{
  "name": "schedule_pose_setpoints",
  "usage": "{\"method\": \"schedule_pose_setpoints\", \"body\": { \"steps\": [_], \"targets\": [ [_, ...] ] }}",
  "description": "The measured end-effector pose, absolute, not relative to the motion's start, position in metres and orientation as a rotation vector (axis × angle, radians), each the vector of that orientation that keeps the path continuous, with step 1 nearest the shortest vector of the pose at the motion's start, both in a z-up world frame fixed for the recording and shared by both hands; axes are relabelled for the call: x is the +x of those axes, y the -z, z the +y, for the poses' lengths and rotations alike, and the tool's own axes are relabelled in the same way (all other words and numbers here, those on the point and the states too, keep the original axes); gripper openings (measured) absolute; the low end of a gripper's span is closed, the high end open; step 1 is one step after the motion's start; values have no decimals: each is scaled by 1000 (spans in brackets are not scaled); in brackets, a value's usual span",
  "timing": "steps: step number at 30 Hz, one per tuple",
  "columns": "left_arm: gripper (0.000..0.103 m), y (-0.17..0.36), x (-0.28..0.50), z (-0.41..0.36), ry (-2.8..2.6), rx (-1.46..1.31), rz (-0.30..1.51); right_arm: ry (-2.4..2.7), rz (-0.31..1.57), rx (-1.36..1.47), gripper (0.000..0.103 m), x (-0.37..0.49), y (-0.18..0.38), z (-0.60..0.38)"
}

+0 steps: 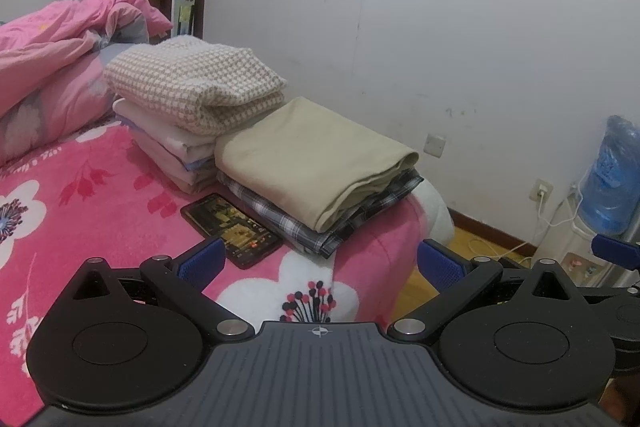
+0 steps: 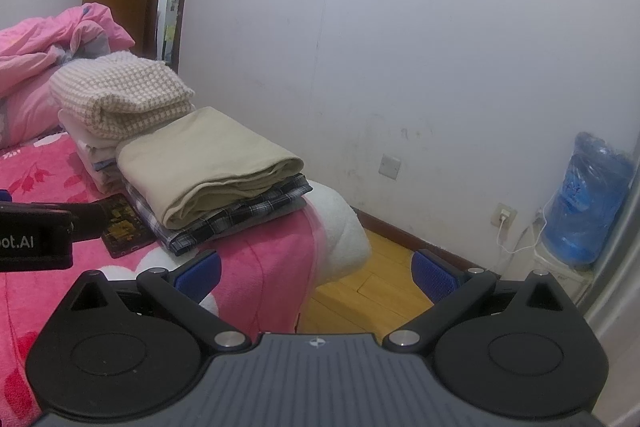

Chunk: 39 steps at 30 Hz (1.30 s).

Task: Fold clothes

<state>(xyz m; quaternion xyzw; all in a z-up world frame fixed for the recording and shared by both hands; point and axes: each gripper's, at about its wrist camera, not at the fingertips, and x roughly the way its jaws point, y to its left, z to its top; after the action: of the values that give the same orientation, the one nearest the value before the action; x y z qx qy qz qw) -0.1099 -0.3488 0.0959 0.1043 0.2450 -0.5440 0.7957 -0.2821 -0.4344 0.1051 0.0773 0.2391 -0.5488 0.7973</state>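
Two stacks of folded clothes sit on the bed's far edge. A folded beige cloth (image 1: pixel 312 155) (image 2: pixel 208 163) lies on a folded plaid shirt (image 1: pixel 324 227) (image 2: pixel 240 215). Behind it a checked pink-and-white knit (image 1: pixel 192 83) (image 2: pixel 120 95) tops a pile of pale folded items (image 1: pixel 168 151). My left gripper (image 1: pixel 320 263) is open and empty, held above the pink floral blanket (image 1: pixel 100 203) short of the stacks. My right gripper (image 2: pixel 316 273) is open and empty over the bed corner and floor. The left gripper's body shows at the right wrist view's left edge (image 2: pixel 36 239).
A dark phone (image 1: pixel 232 227) (image 2: pixel 120 223) lies on the blanket beside the plaid shirt. A crumpled pink quilt (image 1: pixel 60 59) is heaped at the back left. A blue water bottle on a dispenser (image 2: pixel 588 203) stands by the wall at right, with a cable and sockets.
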Motion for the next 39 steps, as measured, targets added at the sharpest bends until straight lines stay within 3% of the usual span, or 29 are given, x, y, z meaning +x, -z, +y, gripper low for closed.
{"method": "schedule_pose_setpoints", "body": {
  "steps": [39],
  "targets": [
    [103,-97,-109,-349,1160,233,526,1178,512,165,103,-282,-109,-433]
  ]
}}
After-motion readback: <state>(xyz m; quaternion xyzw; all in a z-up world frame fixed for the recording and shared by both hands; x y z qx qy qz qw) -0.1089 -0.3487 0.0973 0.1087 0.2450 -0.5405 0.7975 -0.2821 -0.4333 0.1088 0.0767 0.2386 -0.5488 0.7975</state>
